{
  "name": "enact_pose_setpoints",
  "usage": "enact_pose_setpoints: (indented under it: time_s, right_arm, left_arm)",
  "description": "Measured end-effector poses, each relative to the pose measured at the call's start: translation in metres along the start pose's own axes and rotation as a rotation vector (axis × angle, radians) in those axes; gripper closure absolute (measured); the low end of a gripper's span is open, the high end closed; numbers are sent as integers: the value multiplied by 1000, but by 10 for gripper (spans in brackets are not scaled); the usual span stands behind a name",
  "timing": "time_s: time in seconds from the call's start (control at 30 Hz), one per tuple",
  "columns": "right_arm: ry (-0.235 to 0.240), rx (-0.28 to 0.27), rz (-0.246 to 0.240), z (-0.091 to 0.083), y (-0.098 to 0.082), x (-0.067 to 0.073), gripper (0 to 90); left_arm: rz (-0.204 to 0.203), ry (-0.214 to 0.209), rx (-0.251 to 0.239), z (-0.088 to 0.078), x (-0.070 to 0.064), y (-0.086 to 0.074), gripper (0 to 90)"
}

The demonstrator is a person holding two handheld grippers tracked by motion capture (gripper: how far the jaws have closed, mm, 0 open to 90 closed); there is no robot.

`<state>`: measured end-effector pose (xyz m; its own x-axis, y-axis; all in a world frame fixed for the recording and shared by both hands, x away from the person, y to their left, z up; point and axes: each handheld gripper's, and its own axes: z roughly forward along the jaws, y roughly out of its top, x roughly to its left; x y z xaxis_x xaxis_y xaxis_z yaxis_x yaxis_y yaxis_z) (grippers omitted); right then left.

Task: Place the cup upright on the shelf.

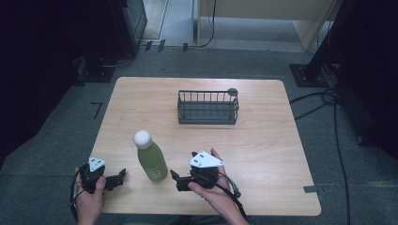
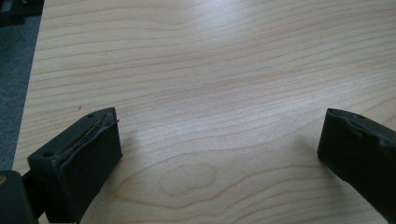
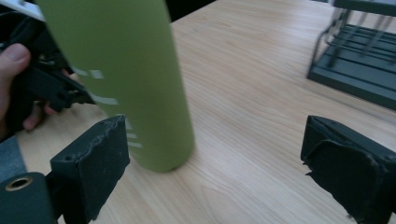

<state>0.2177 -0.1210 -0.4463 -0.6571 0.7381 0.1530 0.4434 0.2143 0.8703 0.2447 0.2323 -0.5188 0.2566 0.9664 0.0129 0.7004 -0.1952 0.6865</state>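
Note:
A green bottle (image 1: 153, 162) with a white round cap (image 1: 142, 138) stands upright near the table's front, between my two grippers. My left gripper (image 1: 120, 178) rests to the bottle's left, pointing right toward it. In the left gripper view it (image 2: 219, 126) is open over bare wood. My right gripper (image 1: 177, 181) lies to the bottle's right, pointing left. In the right gripper view it (image 3: 212, 137) is open, and the bottle (image 3: 130, 79) stands just beyond its left jaw, not between the pads. A dark wire basket (image 1: 208, 108) sits empty farther back.
The light wooden table (image 1: 263, 140) has rounded corners and grey carpet around it. In the right gripper view the basket (image 3: 355, 65) is at the upper right, and the other hand (image 3: 14, 84) holds its gripper behind the bottle. Cables lie on the floor at right (image 1: 328, 101).

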Motion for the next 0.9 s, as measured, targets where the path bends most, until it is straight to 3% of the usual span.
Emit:
enact_pose_setpoints:
  time_s: [0.33,0.43,0.5,0.57,0.9]
  right_arm:
    - [68,-13,4,19,-1,18,77]
    - [73,-22,12,25,0,20,41]
    - [110,-26,28,29,2,22,18]
    - [118,-29,25,31,4,23,13]
    - [96,-45,12,48,8,34,11]
  left_arm:
    - [-1,0,-1,0,0,0,0]
    - [0,0,0,0,0,0,0]
    - [-1,0,-1,0,0,0,0]
    - [-2,0,-2,0,0,0,0]
    - [1,0,0,0,0,0,0]
